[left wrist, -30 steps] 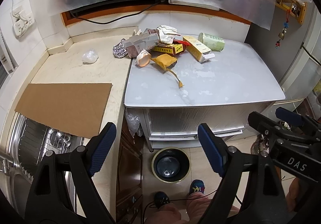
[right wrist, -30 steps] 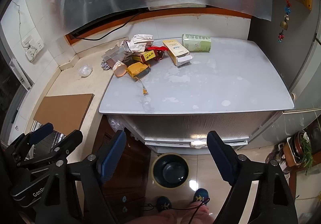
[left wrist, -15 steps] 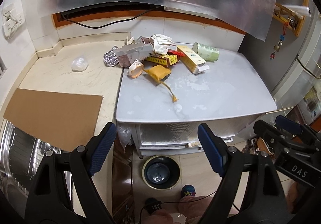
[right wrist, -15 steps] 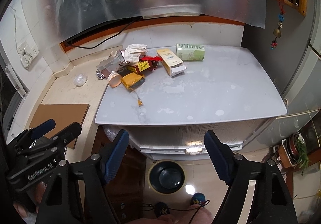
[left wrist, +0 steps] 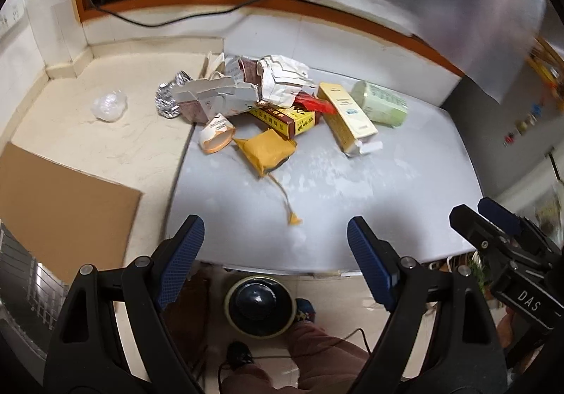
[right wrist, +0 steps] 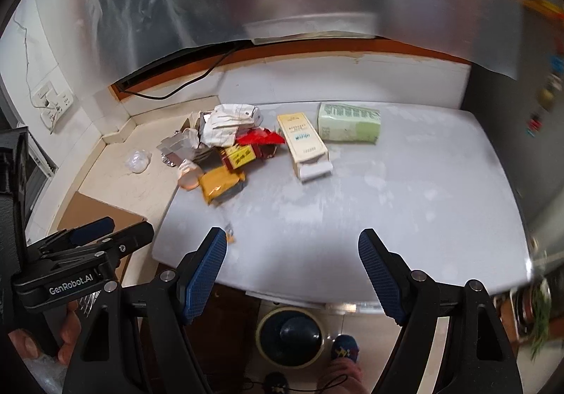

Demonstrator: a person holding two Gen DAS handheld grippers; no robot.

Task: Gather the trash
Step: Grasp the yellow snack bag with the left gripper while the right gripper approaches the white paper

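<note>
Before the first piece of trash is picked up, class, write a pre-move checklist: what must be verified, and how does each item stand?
1. Left gripper open, nothing between its jaws: ok.
2. Right gripper open and empty: ok.
3. Trash pile in plain sight on the white tabletop: ok.
4. Bare tabletop between grippers and pile: ok.
5. Bin on the floor below the table edge, mouth unobstructed: ok.
6. Either gripper touching trash: not ok, both hang short of it.

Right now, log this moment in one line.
stage: approach | left tool: open, empty | right tool: open, empty | trash pile: untouched | bin: on floor
</note>
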